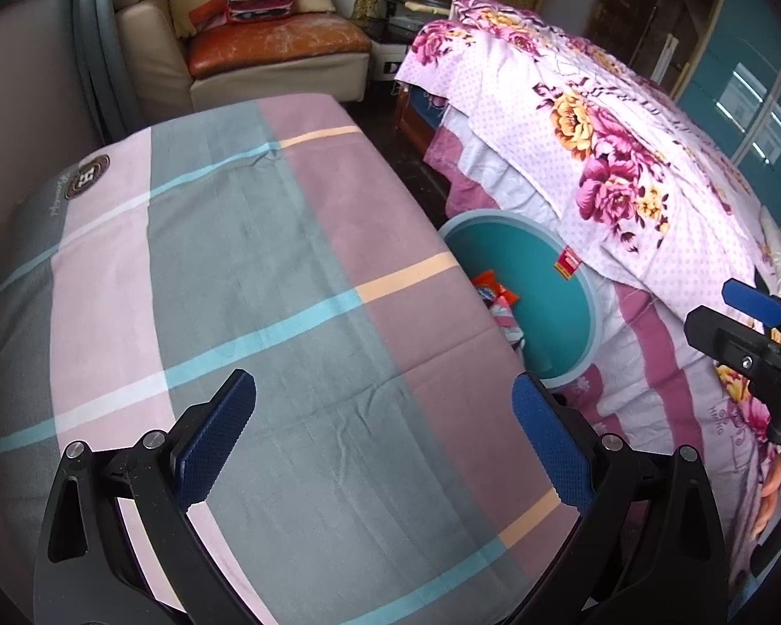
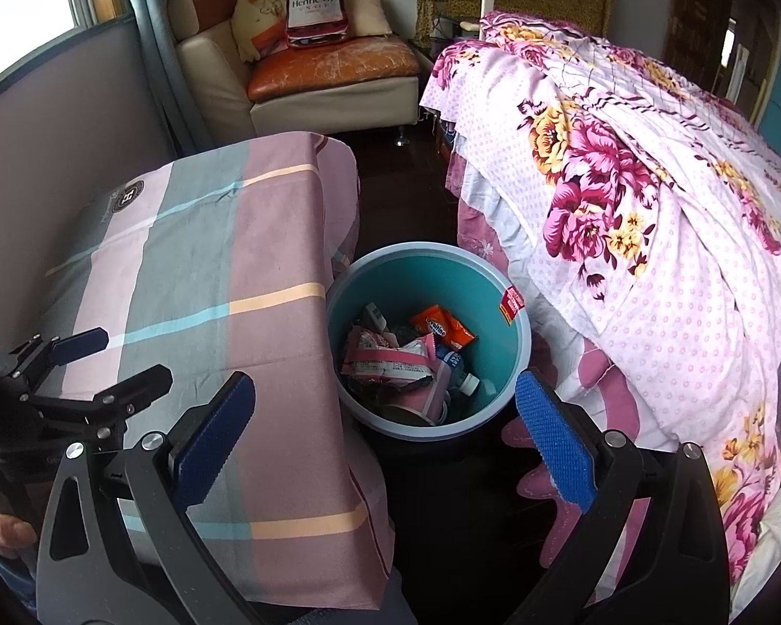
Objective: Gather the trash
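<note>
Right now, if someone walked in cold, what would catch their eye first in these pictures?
Probably the teal bin on the floor between the table and the bed, already holding an orange wrapper, pink packets and a bottle. Next, the bright floral bedspread on the right and the checked tablecloth on the left. Both the left gripper and the right gripper are open and empty.

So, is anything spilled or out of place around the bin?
Nothing stands out. The trash lies inside the bin, none on the dark floor near it. The tablecloth is bare, with light creases. Both grippers, left and right, are open and hold nothing.
</note>
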Demonstrator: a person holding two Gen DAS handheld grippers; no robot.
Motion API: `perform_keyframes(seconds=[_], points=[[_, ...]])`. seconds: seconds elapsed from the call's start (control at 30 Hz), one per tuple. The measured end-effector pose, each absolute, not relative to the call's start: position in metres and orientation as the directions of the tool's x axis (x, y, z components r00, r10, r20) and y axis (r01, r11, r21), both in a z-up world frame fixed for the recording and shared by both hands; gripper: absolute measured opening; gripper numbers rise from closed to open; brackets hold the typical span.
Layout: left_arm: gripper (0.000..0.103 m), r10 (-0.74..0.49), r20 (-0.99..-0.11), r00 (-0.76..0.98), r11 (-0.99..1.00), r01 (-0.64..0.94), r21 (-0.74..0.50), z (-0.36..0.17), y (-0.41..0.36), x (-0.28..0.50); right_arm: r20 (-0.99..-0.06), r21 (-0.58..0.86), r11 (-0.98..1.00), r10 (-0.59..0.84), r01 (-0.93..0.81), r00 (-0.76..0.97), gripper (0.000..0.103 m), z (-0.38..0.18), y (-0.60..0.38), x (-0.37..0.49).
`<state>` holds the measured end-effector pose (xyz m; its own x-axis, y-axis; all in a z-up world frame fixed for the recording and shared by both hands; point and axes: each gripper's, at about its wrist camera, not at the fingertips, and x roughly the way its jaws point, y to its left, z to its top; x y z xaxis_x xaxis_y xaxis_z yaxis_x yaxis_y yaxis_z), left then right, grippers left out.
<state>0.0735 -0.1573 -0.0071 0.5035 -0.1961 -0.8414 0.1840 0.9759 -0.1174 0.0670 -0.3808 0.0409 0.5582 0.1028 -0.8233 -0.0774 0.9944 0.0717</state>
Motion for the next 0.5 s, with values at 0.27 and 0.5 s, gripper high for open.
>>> perform_keyframes(seconds=[0.27, 0.5], points=[[0.099, -0.19, -0.85, 0.492, 0.977, 0.181, -0.113, -0.012, -0.158, 0.078, -0.831, 0.074, 0.995, 0.1, -0.07, 0.547, 0.096, 0.035, -0.382, 0.073], [0.099, -0.176, -0.852, 0.492, 0.979, 0.177, -0.101, -0.018, -0.158, 0.08, -0.841, 0.082, 0.995, 0.1, -0.057, 0.531, 0.096, 0.026, -0.384, 0.079]])
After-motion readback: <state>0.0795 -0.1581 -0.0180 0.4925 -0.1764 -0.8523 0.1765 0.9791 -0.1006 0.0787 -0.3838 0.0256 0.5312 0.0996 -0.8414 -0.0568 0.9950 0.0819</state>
